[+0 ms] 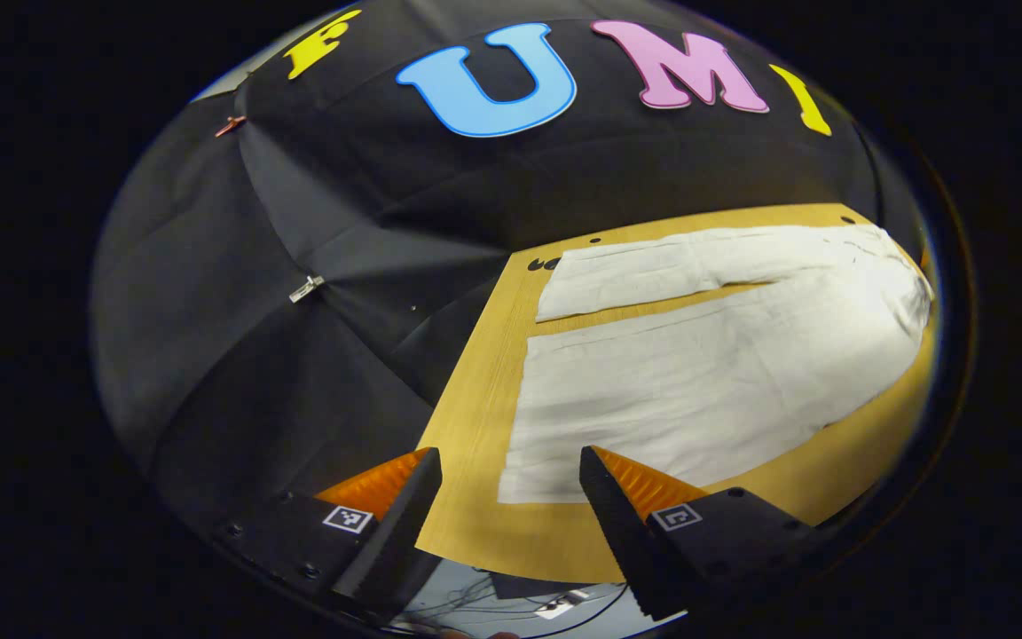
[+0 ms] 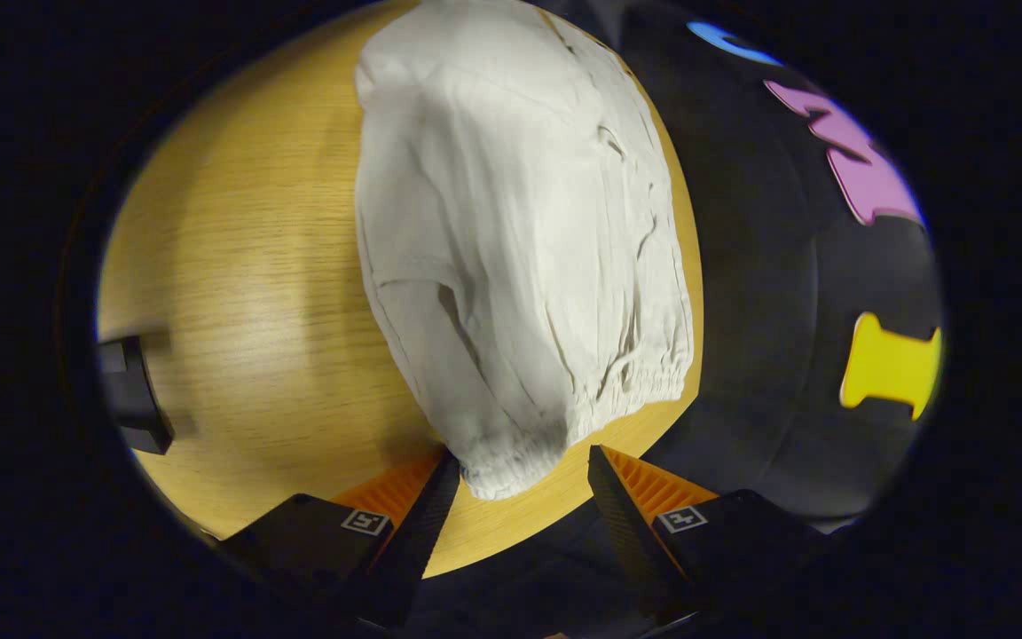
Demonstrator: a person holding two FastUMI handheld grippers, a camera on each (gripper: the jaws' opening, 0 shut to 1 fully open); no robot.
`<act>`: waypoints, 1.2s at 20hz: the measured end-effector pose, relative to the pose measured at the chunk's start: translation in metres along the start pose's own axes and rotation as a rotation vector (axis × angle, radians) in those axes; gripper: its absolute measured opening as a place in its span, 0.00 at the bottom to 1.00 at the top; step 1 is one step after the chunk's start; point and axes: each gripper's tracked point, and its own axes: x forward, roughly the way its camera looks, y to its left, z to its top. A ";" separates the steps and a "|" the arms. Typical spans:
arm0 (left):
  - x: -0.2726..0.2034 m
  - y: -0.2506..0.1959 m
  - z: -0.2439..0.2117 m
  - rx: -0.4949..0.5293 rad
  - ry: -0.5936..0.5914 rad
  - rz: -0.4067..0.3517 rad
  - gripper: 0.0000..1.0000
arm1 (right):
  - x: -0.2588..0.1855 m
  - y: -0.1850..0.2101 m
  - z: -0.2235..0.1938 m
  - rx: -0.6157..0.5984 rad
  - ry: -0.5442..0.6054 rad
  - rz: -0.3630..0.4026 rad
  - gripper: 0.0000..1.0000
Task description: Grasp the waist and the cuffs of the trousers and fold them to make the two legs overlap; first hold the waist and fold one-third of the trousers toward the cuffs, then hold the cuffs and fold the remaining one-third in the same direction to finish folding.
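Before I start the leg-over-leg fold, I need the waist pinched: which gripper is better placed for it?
Right. The right gripper stands open with the trousers' elastic waist just ahead of its fingers. The left gripper faces the cuff end.

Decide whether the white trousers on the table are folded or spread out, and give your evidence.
Spread out. The trousers lie flat on the table, both legs apart with wood showing between them, not yet overlapped.
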 end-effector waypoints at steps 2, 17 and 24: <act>0.011 0.005 -0.010 0.066 0.020 -0.013 0.98 | -0.001 -0.001 0.005 -0.038 -0.003 -0.022 0.93; 0.087 0.025 -0.066 1.020 0.058 -0.317 0.98 | 0.019 0.010 0.000 0.029 0.130 0.187 0.13; 0.095 -0.007 -0.080 1.244 0.035 -0.461 0.99 | 0.017 0.010 0.004 -0.004 0.127 0.214 0.09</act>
